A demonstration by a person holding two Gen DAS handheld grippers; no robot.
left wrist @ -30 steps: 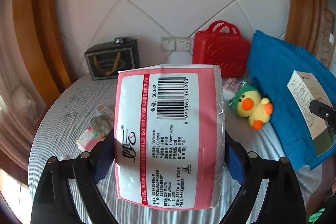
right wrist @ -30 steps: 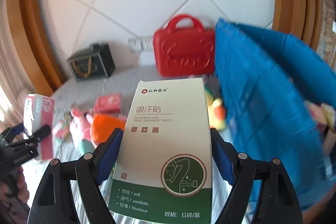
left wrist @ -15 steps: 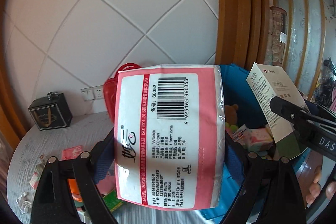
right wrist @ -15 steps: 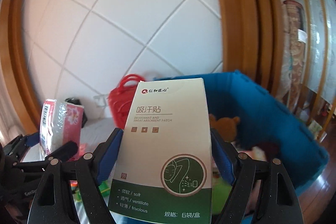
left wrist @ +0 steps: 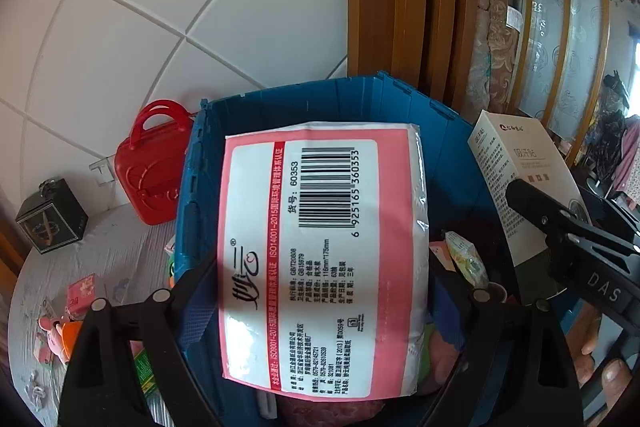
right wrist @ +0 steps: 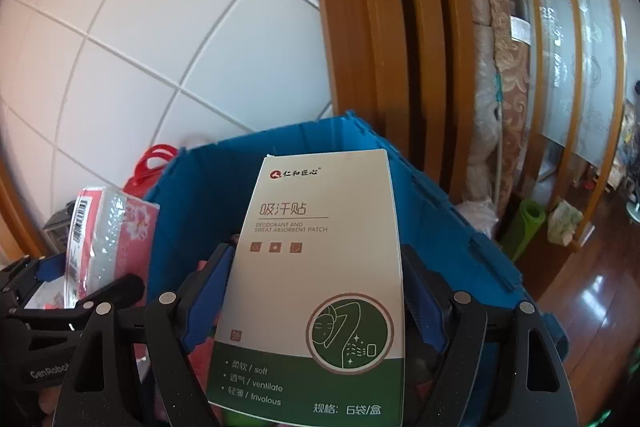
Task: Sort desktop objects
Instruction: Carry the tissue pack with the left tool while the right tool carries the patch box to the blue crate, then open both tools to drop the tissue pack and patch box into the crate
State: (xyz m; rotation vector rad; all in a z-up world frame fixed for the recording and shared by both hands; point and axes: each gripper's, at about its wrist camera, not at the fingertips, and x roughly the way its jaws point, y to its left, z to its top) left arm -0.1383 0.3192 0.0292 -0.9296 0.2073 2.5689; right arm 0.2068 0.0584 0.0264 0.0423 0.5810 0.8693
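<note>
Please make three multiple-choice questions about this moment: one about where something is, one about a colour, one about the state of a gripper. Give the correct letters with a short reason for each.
1. Where does the red handbag-shaped case stand?
A. inside the blue crate
B. on the table, by the wall, left of the blue crate
C. on the floor

2. What colour is the lower band of the patch box?
A. dark green
B. yellow
C. purple

3. What is the left gripper doing?
A. hanging open and empty
B. shut on the tissue pack
C. shut on a plush toy

Answers: 1 B, the red case stands on the table beside the blue crate. 2 A, the patch box in the right gripper ends in dark green. 3 B, the left gripper has its jaws against both sides of the tissue pack.
</note>
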